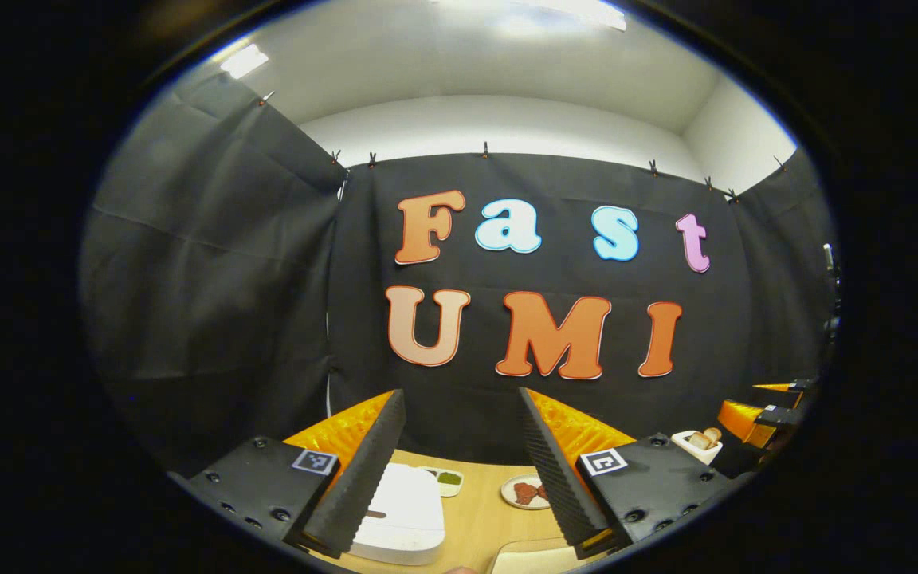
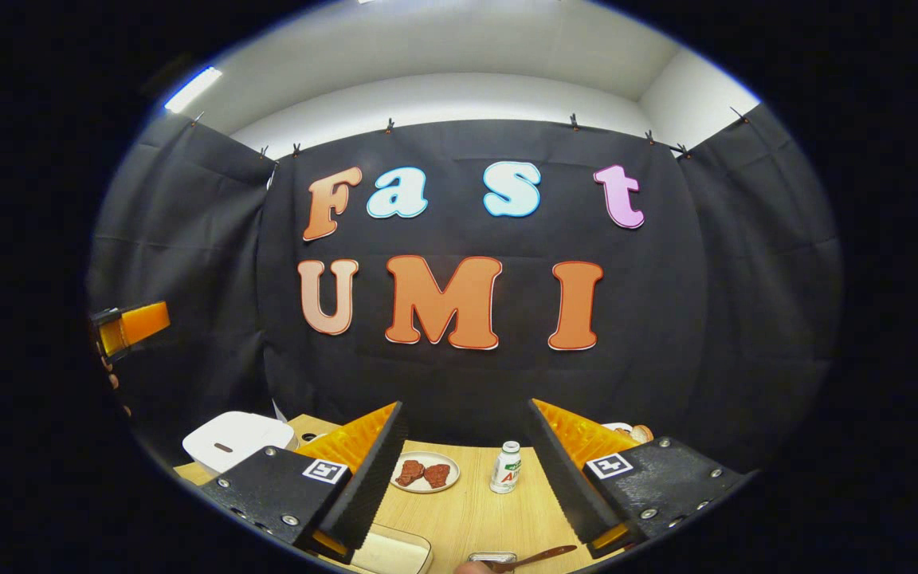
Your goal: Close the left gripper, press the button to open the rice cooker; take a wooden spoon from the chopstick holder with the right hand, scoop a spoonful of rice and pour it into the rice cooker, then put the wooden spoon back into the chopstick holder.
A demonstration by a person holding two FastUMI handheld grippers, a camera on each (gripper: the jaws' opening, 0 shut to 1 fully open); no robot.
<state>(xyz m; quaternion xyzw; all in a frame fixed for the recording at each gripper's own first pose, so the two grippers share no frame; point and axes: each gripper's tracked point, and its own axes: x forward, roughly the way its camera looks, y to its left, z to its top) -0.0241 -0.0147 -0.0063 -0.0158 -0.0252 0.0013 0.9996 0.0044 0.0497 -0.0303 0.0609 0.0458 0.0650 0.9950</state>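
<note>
The white rice cooker [image 1: 395, 510] sits on the wooden table [image 1: 483, 510] with its lid down, just below and behind my left gripper's left finger. My left gripper [image 1: 460, 395] is open, held above the table, with nothing between its fingers. In the right gripper view the rice cooker [image 2: 232, 438] is at the far left. My right gripper [image 2: 465, 405] is open and holds nothing. A wooden spoon [image 2: 536, 555] shows at the bottom edge beside a small metal-rimmed container [image 2: 492, 559]. The other gripper [image 1: 758, 418] is at the right edge.
A plate of red-brown pieces [image 2: 425, 472] and a small white bottle [image 2: 507, 466] stand mid-table. A small dish of something green [image 1: 449, 479] is beside the cooker. A white holder with bread-like pieces [image 1: 699, 443] is at the right. A beige box [image 2: 391, 550] lies near the front.
</note>
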